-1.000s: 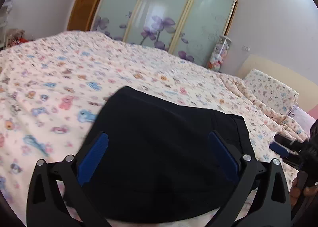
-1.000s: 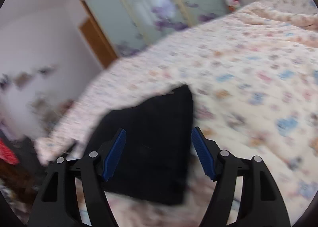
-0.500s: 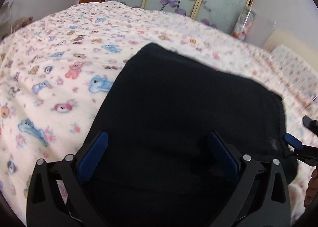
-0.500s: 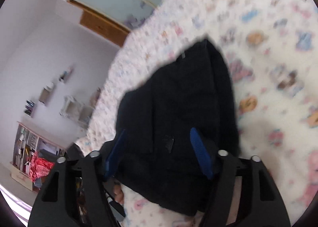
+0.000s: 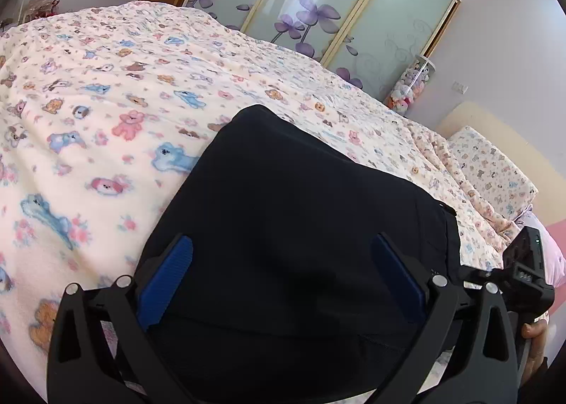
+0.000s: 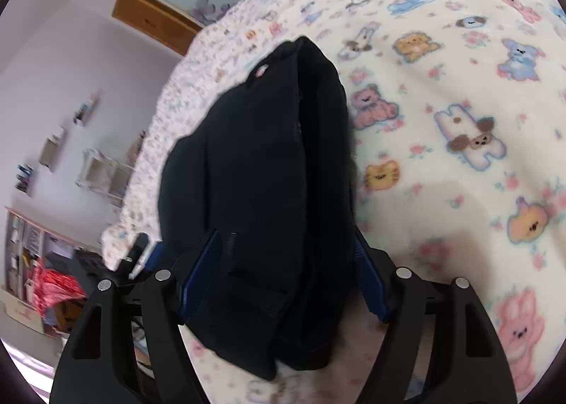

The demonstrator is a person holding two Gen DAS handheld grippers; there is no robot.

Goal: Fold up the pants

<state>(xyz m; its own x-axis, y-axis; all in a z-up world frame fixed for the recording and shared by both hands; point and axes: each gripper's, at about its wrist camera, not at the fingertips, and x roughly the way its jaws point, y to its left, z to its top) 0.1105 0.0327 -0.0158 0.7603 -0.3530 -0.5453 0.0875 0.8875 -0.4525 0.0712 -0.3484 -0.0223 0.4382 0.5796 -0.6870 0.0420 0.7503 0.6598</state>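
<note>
Black pants (image 5: 300,213), folded into a compact stack, lie on the bed's animal-print blanket (image 5: 106,114). My left gripper (image 5: 281,262) hangs open just over the near part of the stack, its blue pads (image 5: 166,280) spread wide and pressing nothing. My right gripper (image 6: 283,262) is open too, and the narrow end of the pants (image 6: 269,163) lies between its fingers; I see no squeeze on the cloth. The right gripper's body (image 5: 523,269) shows at the right edge of the left wrist view, with a hand under it.
The blanket (image 6: 460,121) spreads wide around the pants. A pillow (image 5: 495,170) lies at the far right. Sliding wardrobe doors with purple flowers (image 5: 318,7) stand behind the bed. Shelves and clutter (image 6: 35,262) fill the room's left side beyond the bed edge.
Both grippers have come down closer to the pants. The right one has rolled and dropped so that the folded end now sits between its fingers. Both stay spread as before.
</note>
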